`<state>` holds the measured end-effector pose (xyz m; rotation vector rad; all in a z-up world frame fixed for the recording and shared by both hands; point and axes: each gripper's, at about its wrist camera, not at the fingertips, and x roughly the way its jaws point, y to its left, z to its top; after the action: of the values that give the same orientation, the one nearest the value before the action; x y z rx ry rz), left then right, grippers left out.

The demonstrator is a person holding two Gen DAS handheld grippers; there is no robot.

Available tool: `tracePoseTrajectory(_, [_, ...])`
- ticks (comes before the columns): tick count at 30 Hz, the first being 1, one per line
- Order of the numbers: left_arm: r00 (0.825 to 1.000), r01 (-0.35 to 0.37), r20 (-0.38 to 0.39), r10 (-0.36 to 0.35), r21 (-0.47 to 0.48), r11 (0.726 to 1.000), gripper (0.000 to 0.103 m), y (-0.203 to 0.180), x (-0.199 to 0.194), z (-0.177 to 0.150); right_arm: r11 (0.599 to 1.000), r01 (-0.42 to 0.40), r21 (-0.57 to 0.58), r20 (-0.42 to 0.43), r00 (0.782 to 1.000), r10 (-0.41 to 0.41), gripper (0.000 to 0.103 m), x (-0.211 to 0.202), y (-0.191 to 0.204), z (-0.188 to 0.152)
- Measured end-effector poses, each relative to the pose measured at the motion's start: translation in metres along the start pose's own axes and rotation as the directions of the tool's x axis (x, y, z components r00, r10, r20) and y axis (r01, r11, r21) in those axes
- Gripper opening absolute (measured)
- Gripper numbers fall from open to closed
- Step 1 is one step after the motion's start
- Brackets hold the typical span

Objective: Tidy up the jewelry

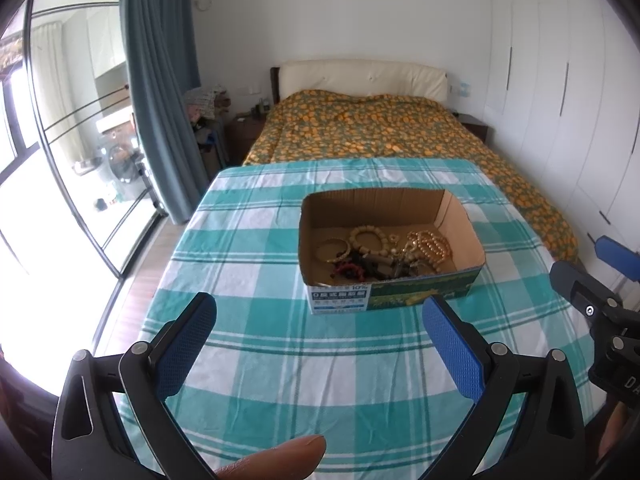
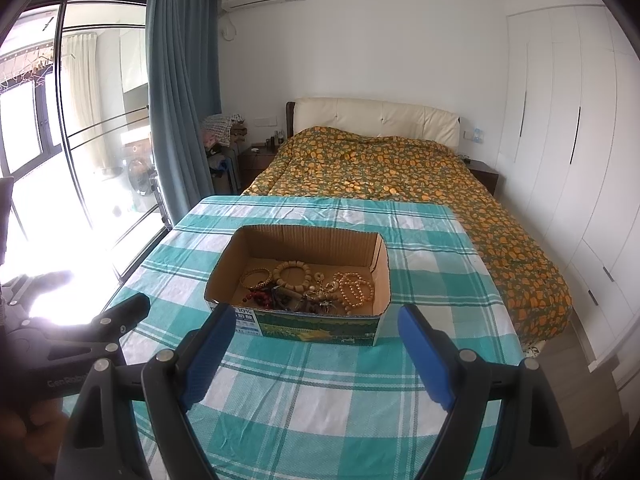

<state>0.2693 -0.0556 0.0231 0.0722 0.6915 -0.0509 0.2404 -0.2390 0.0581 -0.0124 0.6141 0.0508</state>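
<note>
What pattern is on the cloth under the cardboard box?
The tablecloth has a teal-and-white plaid check, clearest in the right wrist view.

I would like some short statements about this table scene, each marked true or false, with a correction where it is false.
1. The open brown cardboard box stands on the teal and white checked tablecloth. True.
2. The box is empty. False: it holds beaded bracelets, among them a large tan wooden bead bracelet and a golden pearl-like bracelet.
3. The right gripper is open and holds nothing. True.
4. The left gripper grips a bracelet. False: its blue fingers stand apart over bare cloth.
5. A bed with an orange-patterned cover lies beyond the table. True.
</note>
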Motion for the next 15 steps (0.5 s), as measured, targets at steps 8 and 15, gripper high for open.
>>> tracePoseTrajectory(8, [1.000, -0.001, 0.003, 0.001, -0.001, 1.000, 0.103, -0.0002, -0.0011, -0.0002, 1.000, 0.001, -0.001, 0.002, 1.000, -0.001, 0.085, -0.0018, 0.0009, 0.0001])
tracePoseTrajectory(15, [1.000, 0.004, 0.001, -0.004, -0.001, 1.000, 0.103, -0.0005, 0.0000, -0.0011, 1.000, 0.003, 0.002, 0.002, 1.000, -0.003, 0.085, -0.0030, 0.0005, 0.0010])
